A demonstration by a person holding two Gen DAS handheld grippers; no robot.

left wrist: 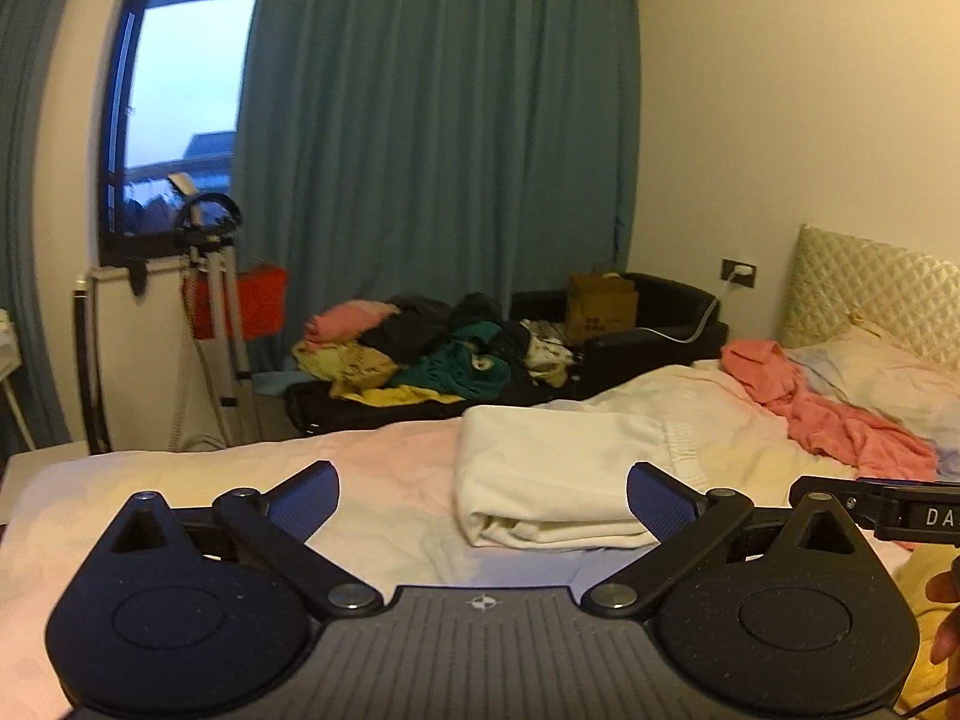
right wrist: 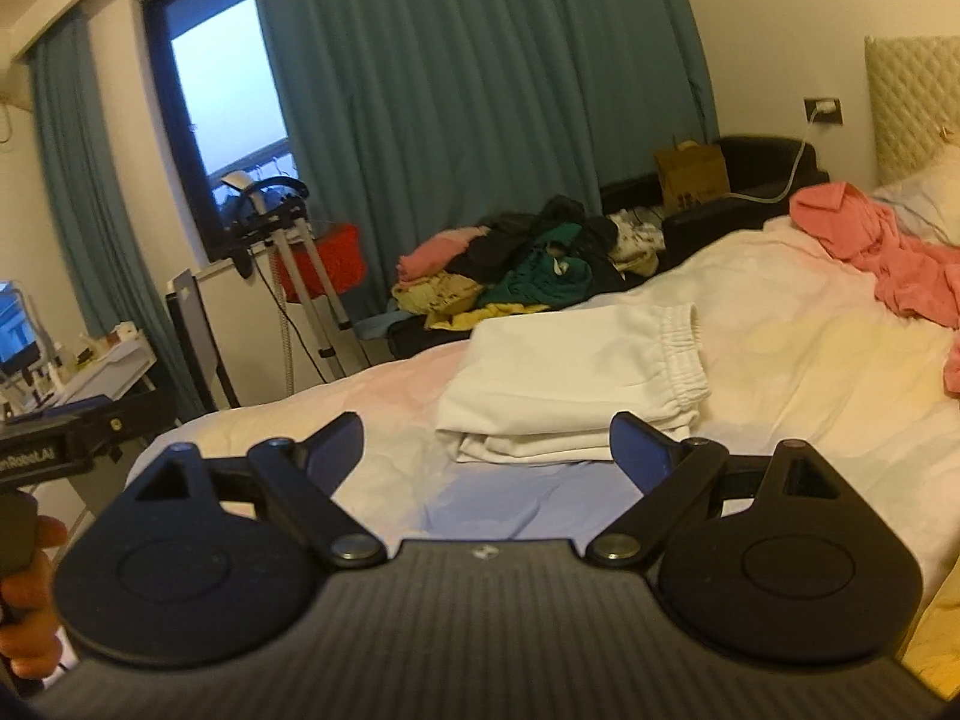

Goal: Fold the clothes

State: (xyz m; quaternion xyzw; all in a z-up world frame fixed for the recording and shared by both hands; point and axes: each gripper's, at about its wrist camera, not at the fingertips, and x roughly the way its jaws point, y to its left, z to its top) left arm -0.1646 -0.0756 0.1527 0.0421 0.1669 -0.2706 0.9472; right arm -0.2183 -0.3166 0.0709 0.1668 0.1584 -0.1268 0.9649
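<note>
My left gripper [left wrist: 483,495] stands with its jaws spread wide and nothing between them; my right gripper [right wrist: 486,450] is likewise wide and empty. The folded white trousers [left wrist: 558,468] lie on the bed [left wrist: 372,480] just past my fingertips, at about one o'clock in the left wrist view and twelve o'clock in the right wrist view, elastic waistband toward the right, layers stacked flat. I judge that garment finished and myself between pieces.

The next move, as I read it, calls for picking another garment. The pink garment [right wrist: 870,252] lies crumpled near the pillow [left wrist: 888,372] at two o'clock, and a heap of mixed clothes [left wrist: 444,348] sits beyond the far edge of the bed at twelve o'clock. The pink one looks the nearer reach; I would need to find a hem or shoulder edge, since it is bunched and its outline is hard to read.

For room: bare sheet lies at ten o'clock from the trousers and between them and the pink garment. The bed's far edge runs just behind the trousers, so I should not push them that way. My two tools sit close side by side; I see the other one at the frame edge in each view.
</note>
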